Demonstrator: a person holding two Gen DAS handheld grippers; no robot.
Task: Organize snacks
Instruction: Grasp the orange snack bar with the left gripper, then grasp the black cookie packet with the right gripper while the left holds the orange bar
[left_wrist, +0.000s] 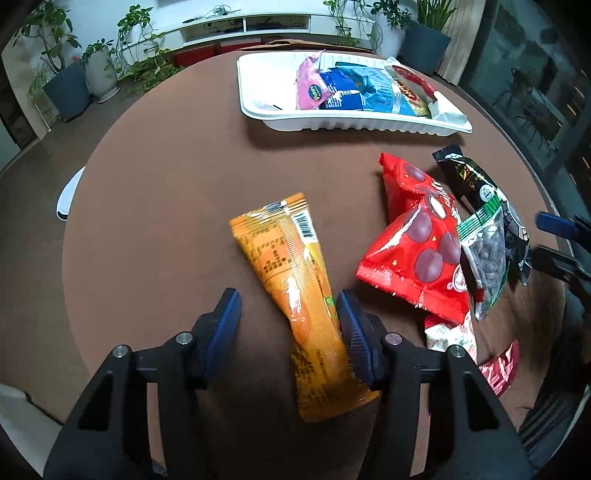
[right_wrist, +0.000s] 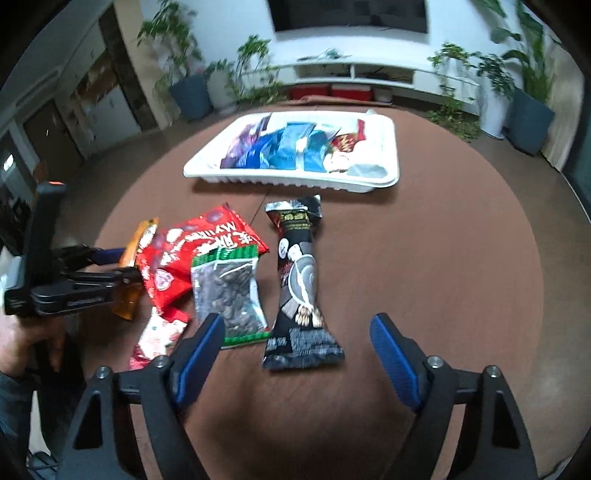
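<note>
Orange packet (left_wrist: 295, 280) between left gripper (left_wrist: 290, 321) pads, right pad touching

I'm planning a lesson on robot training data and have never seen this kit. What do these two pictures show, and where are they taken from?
No robot here: a person holds a claw in each hand, each with a camera looking forward along it. One picture looks out from the left claw, the other from the right claw. On the round brown table stands a white tray holding some snacks; loose before it lie an orange packet, a red bag, a clear bag of seeds and a black packet. The orange packet lies between the left claw's open jaws, not yet squeezed. The right claw is open and empty.
</note>
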